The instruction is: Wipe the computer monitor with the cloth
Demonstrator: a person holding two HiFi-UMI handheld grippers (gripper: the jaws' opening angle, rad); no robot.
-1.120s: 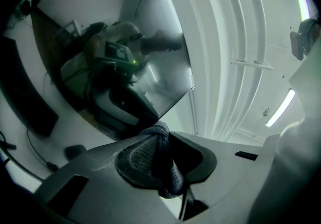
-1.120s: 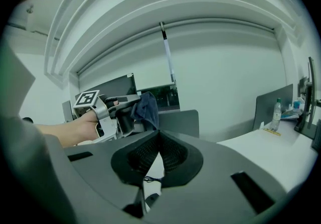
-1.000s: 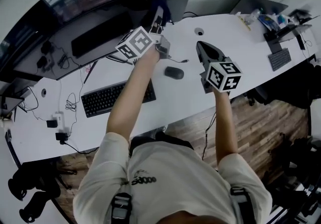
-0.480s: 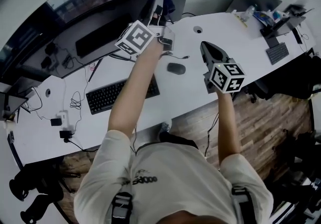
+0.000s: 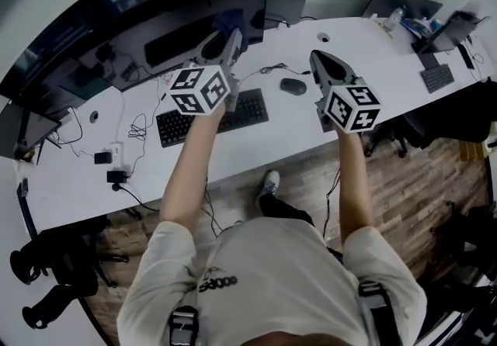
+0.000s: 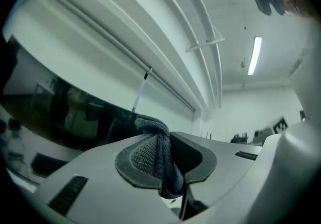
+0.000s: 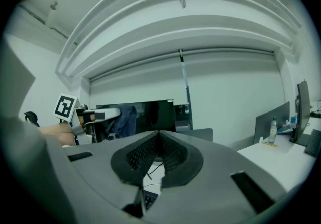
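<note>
Pinching the dark blue cloth in the left tool and raising it close to the monitor screen for wiping, with the right tool closed on nothing, hovering aside above the table.

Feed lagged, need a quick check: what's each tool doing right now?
Left tool: shut on the cloth.
Right tool: shut, empty.

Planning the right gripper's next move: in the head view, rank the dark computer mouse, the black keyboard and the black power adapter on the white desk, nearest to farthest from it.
1. Dark computer mouse, just left of the right gripper.
2. Black keyboard, further left, mid-desk.
3. Black power adapter, far to the left.
</note>
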